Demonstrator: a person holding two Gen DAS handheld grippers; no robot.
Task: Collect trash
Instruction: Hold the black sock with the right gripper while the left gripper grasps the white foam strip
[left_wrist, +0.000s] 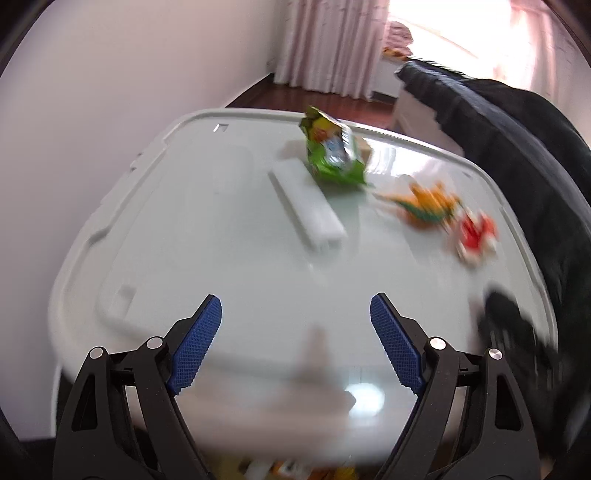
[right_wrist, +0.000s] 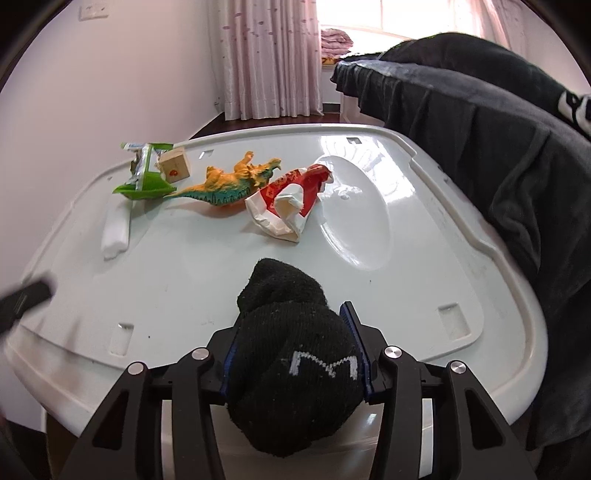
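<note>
The right gripper (right_wrist: 295, 350), low in its frame, has its pads pressed on a balled black sock (right_wrist: 291, 354) over the white lid (right_wrist: 458, 258); the left gripper (left_wrist: 295, 343) hangs wide and empty; the green wrapper (right_wrist: 147, 177) and red-and-white paper (right_wrist: 291, 199) lie upper centre, seemingly next to collect; the sock wants setting aside first.

The left tool (left_wrist: 295, 314) points downward with its jaws spread wide and empty; the right tool (right_wrist: 291, 354), also angled down, clamps a black sock (right_wrist: 291, 354).
</note>
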